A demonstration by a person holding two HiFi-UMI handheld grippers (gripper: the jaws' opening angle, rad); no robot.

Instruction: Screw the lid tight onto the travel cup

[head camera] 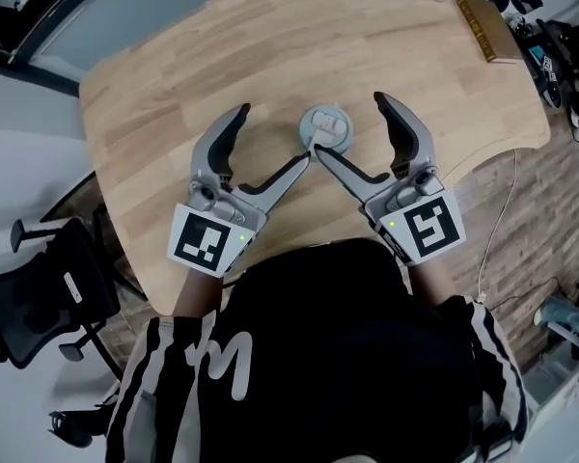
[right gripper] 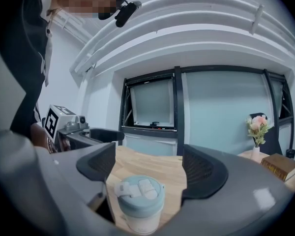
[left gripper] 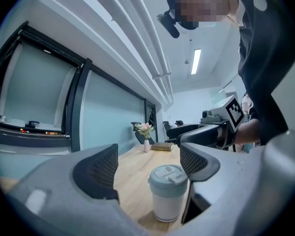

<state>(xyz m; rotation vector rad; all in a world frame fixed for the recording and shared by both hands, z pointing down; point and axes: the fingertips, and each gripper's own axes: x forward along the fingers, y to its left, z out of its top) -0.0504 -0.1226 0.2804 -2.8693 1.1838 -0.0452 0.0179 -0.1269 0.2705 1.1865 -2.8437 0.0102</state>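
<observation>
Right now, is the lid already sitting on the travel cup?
Yes, the pale green lid sits on top of the white travel cup.

White travel cup (left gripper: 166, 205), pale wood desk (head camera: 174, 95)
Its lid (left gripper: 168, 176) is pale teal; the desk shows light honey plank grain.

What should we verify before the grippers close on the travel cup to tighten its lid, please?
1. Travel cup upright on the table: ok.
2. Lid seated level on the cup: ok.
3. Lid screwed fully tight: cannot tell.
4. Left gripper open, pads off the cup: ok.
5. Right gripper open, pads off the cup: ok.
6. A gripper holding the cup steady for the turn: not ok, neither grips it yet.
</observation>
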